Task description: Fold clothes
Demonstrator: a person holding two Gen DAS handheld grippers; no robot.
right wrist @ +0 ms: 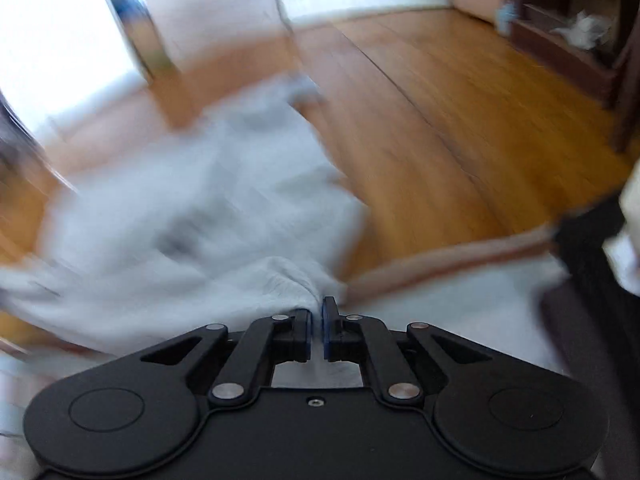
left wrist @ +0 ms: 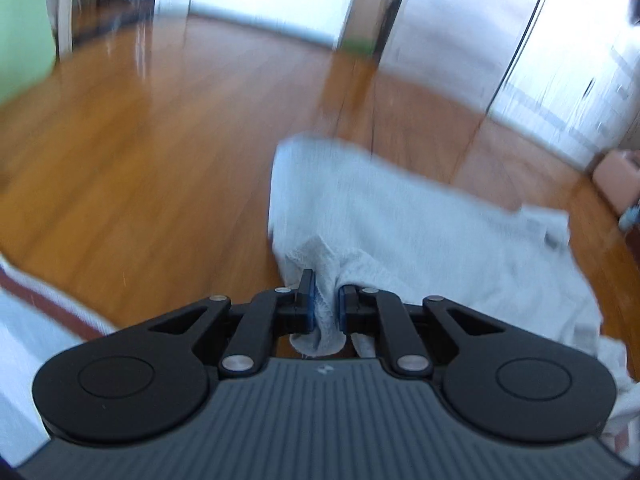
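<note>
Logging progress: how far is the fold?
Done: both tongs have hold of the white garment, left tongs and right tongs each shut on a bunched edge. In hand: cloth hangs above the wood floor, blurred. Left: no neat fold visible yet.

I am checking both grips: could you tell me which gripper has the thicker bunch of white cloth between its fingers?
The left gripper: a thick wad of the white garment holds its fingers apart, whereas the right gripper is nearly shut on a thin edge.

You've got matt black plastic on the left gripper [left wrist: 324,296] with bare-metal pivot pins, same on the right gripper [right wrist: 317,322]. White garment [left wrist: 400,232]: soft, coarse-weave cloth. Floor [left wrist: 140,152]: glossy varnished wood.
</note>
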